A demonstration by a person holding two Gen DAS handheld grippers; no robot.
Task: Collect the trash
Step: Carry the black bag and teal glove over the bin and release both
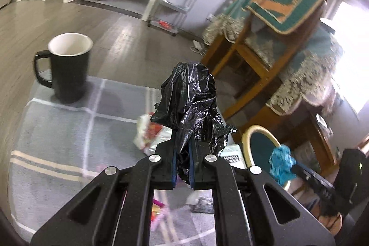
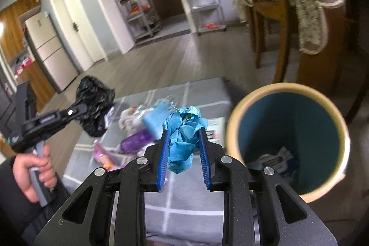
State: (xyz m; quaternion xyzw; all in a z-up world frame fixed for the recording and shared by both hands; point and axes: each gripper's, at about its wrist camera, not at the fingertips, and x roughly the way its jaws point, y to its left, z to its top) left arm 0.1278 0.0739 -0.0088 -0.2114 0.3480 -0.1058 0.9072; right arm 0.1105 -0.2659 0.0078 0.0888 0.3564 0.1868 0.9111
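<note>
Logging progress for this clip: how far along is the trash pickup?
Done: a white-and-blue packet already lies inside the teal bin with the cream rim. In hand: the left gripper clamps crumpled black plastic film; the right gripper holds a crumpled blue paper wad beside the bin. Left: a purple bottle, pink wrapper and other litter remain on the grey checked cloth.

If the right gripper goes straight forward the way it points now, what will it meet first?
Probably the grey checked cloth and the litter on it, such as the purple plastic wrapper. The right gripper, shut on crumpled blue paper, points left of the round teal bin. Depth is unclear.
</note>
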